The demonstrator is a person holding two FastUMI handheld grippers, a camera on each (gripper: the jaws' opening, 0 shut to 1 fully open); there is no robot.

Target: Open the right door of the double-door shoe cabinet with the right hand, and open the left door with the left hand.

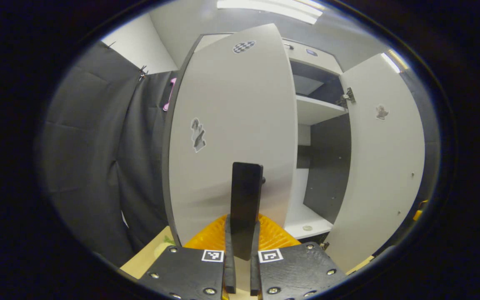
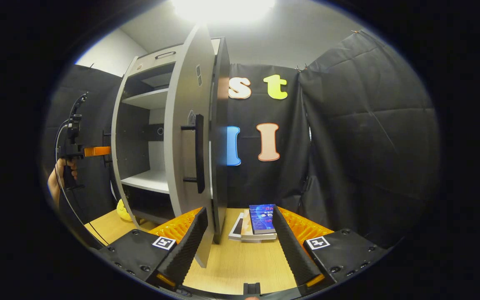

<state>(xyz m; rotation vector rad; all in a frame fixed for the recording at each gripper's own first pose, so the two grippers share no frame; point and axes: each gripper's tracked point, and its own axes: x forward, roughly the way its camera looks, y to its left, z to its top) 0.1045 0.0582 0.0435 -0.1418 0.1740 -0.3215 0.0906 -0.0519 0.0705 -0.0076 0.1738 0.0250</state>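
With the left gripper [image 1: 244, 250] clamped on the left door's handle [image 1: 246, 196] (the right door [image 2: 190, 137] open, the right gripper's [image 2: 238, 246] fingers apart beside it), an off-arc pull could slip them off the cabinet [image 2: 140, 125].

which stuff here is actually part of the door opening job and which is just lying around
Part of the job:
- left door, swung partly open
- its handle, clamped by the left gripper
- right door, already open, with its handle
- right gripper, open, holding nothing

Just lying about:
- stack of books on the table
- yellow toy beside the cabinet
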